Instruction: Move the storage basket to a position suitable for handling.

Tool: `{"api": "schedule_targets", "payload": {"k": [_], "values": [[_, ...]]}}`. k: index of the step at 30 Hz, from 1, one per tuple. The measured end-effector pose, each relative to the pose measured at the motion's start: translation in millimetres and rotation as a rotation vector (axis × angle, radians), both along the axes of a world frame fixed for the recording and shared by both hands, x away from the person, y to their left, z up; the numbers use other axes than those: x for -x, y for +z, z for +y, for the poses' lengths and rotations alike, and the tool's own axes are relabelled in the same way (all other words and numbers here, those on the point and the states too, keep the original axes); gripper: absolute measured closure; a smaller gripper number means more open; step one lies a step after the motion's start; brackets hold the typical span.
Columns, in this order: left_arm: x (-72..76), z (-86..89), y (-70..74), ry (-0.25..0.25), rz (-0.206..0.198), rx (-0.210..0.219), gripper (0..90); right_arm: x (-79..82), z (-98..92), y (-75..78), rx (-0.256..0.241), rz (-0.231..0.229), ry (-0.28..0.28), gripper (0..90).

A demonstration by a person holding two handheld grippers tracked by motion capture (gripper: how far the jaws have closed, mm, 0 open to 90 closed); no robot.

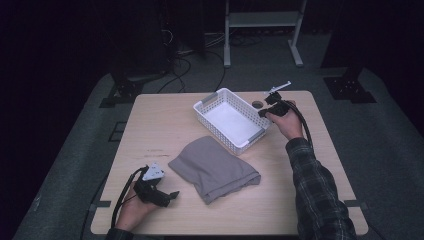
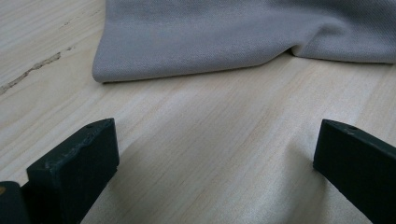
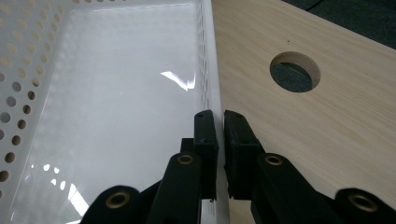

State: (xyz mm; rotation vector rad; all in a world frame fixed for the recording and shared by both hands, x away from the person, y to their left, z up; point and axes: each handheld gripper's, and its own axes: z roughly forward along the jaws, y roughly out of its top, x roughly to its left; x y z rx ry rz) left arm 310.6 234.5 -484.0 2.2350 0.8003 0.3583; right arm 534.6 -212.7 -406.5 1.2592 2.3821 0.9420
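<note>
While both hands work at the table, the scene stands thus:
Right gripper: jaws pinched onto the side wall of the white basket, one jaw inside, one outside.
Basket: empty, stretching ahead of that gripper; a round hole in the tabletop lies just beyond the outer jaw.
Left gripper: jaws spread wide, holding nothing, low over bare wood.
Grey cloth: folded flat, near and ahead of the left gripper, not touching it.
</note>
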Motion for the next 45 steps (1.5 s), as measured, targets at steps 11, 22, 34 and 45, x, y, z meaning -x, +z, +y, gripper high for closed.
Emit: {"api": "schedule_targets", "payload": {"k": [11, 22, 34, 45], "values": [[0.0, 0.0, 0.0, 0.0, 0.0, 0.0, 0.0, 5.6, -5.4, 2.5, 0.026, 0.013, -0.008, 84.2], [0.0, 0.0, 0.0, 0.0, 0.0, 0.0, 0.0, 13.3, -24.0, 6.5, 0.05, 0.03, -0.025, 84.3], [0.0, 0.0, 0.0, 0.0, 0.0, 0.0, 0.0, 33.6, -55.4, 4.2, 0.037, 0.042, -0.053, 84.4], [0.0, 0.0, 0.0, 0.0, 0.0, 0.0, 0.0, 50.4, -75.1, 4.5, 0.039, 0.047, -0.076, 84.3]]}}
